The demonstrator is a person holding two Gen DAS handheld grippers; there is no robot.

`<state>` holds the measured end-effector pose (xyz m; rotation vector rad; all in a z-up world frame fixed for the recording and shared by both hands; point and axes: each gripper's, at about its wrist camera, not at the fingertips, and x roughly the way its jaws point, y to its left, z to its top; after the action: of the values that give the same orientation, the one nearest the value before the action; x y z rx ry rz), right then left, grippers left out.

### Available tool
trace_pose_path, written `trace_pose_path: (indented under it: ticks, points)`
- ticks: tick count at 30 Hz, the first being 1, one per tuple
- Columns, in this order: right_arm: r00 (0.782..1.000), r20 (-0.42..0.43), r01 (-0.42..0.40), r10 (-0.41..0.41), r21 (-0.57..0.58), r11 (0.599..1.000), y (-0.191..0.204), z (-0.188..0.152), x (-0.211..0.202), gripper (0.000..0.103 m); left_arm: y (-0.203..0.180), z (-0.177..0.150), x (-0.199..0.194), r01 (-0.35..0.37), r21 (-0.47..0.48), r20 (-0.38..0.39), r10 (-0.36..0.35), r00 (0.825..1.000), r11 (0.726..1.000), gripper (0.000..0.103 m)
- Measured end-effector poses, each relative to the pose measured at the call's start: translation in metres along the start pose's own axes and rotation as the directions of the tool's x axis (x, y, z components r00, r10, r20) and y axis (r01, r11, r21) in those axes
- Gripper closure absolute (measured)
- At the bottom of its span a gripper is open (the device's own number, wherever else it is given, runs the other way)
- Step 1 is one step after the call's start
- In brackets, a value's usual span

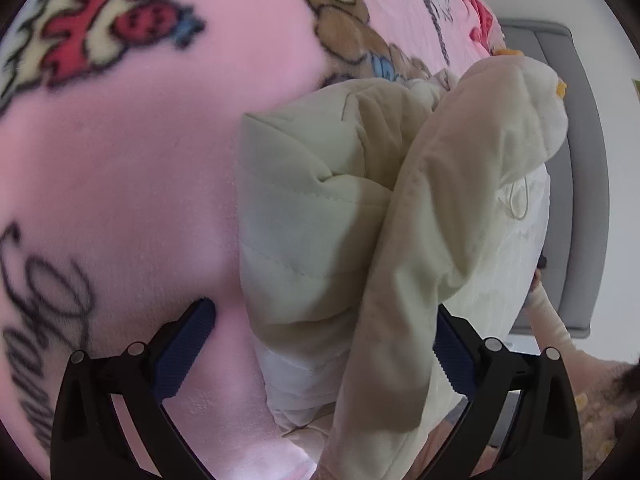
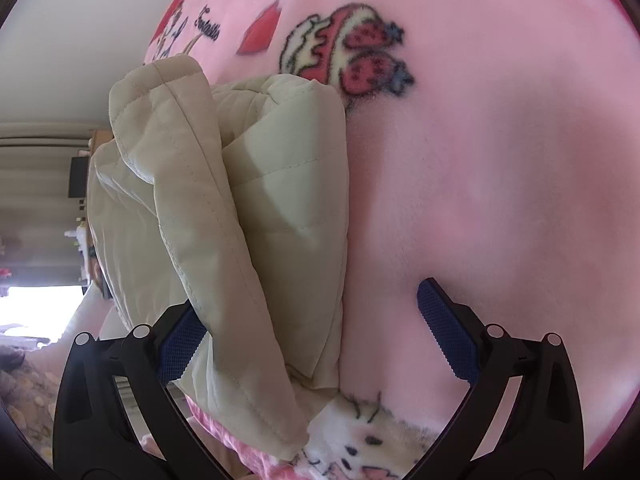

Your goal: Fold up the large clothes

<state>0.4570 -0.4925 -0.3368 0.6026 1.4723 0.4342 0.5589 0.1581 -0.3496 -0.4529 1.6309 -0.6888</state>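
A cream quilted jacket (image 1: 320, 216) lies bunched and partly folded on a pink fleece blanket (image 1: 132, 184) printed with a teddy bear (image 1: 344, 20) and strawberries (image 2: 372, 60). The left gripper (image 1: 324, 344) stands with its blue-padded fingers (image 1: 188, 348) spread wide, the jacket's near end lying loose between them and gripped by neither pad. The right gripper (image 2: 316, 332) is likewise wide apart, its left pad (image 2: 180, 344) just beside the jacket's edge, its right pad over bare blanket.
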Motion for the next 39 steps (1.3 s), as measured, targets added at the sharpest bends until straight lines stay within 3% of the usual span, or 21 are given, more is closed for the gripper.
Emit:
trace_pose_path:
  ticks: [6,11,15,18,22,27,30,35,39]
  points:
    - [0.999,-0.048,0.001,-0.002,-0.030,1.000,0.006,0.011,0.015,0.007,-0.002,0.010,0.009,-0.006,0.011,-0.071,0.007,0.997,1.000,0.004]
    - [0.998,-0.038,-0.047,0.044,-0.082,0.995,0.024,0.019,0.004,0.007,-0.005,0.006,0.002,-0.006,0.020,-0.066,0.007,0.998,1.000,0.004]
    - [0.998,-0.041,0.034,-0.041,-0.156,0.987,0.037,0.031,0.016,0.007,-0.004,0.000,0.002,0.007,0.032,-0.024,-0.006,1.000,0.999,0.004]
    - [0.998,-0.063,-0.006,0.001,-0.080,0.997,0.026,0.037,0.031,0.007,-0.008,-0.004,0.002,-0.009,0.047,-0.005,0.009,1.000,0.999,0.004]
    - [0.999,-0.051,0.000,-0.008,-0.140,0.990,0.044,0.030,0.031,0.007,-0.012,-0.008,0.004,-0.034,0.057,0.006,0.034,0.999,0.998,0.004]
    - [0.999,-0.024,-0.030,0.027,-0.126,0.992,0.056,0.029,0.022,0.007,-0.023,-0.014,0.002,-0.030,0.057,0.007,0.030,1.000,0.998,0.004]
    - [0.998,-0.045,0.023,-0.033,-0.198,0.980,0.063,0.026,0.021,0.007,-0.014,-0.018,-0.001,-0.013,0.050,0.020,0.012,1.000,0.999,0.004]
    - [0.999,-0.041,-0.002,-0.003,-0.126,0.992,0.054,0.030,0.031,0.007,-0.027,-0.017,-0.001,-0.104,0.032,0.009,0.104,0.995,0.994,0.004]
    - [0.999,-0.041,-0.013,0.008,-0.119,0.993,0.047,0.030,0.027,0.007,-0.028,-0.016,-0.003,-0.076,0.048,-0.022,0.077,0.997,0.996,0.004]
